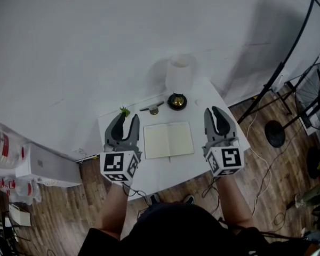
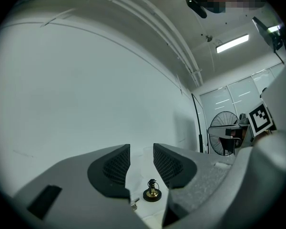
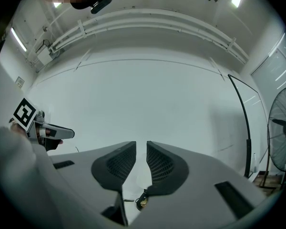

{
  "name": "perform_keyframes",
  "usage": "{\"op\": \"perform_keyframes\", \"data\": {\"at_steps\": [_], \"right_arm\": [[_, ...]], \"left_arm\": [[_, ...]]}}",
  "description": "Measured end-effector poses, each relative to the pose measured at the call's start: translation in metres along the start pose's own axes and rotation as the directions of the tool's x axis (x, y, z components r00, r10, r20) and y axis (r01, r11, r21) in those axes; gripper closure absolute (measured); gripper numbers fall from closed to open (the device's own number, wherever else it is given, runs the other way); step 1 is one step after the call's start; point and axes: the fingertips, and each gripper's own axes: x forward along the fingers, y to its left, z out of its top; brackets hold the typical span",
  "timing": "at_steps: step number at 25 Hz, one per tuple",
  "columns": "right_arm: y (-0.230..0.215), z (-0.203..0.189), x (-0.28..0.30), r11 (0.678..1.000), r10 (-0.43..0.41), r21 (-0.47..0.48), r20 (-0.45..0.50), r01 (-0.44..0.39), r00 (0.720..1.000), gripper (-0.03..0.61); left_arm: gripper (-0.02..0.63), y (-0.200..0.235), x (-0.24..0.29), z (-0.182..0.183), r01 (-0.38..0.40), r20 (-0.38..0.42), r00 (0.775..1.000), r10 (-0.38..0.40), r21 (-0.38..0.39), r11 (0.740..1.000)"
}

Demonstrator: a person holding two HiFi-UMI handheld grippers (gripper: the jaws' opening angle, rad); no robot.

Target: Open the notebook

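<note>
The notebook lies open on the small white table, showing two blank cream pages. In the head view my left gripper hovers left of it and my right gripper hovers right of it, neither touching it. The left gripper is open with a clear gap and nothing between its pads. The right gripper is open by a narrower gap, also holding nothing. Both gripper views look over the table toward the white wall, and neither shows the notebook.
Behind the notebook stand a black-and-brass round object, a white cylinder, a small metal item and a green sprig. A fan and a black stand are on the right. A white box sits on the left floor.
</note>
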Motion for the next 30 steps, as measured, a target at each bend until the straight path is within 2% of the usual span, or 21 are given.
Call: {"op": "perform_keyframes", "data": {"at_steps": [5, 30], "right_arm": [[0.004, -0.005, 0.000, 1.000, 0.005, 0.013, -0.012, -0.005, 1.000, 0.518], [0.009, -0.010, -0.004, 1.000, -0.023, 0.009, -0.037, 0.023, 0.999, 0.525]], "left_arm": [[0.466, 0.001, -0.002, -0.011, 0.004, -0.018, 1.000, -0.004, -0.009, 1.000], [0.472, 0.009, -0.005, -0.017, 0.005, -0.026, 1.000, -0.006, -0.030, 1.000]]}}
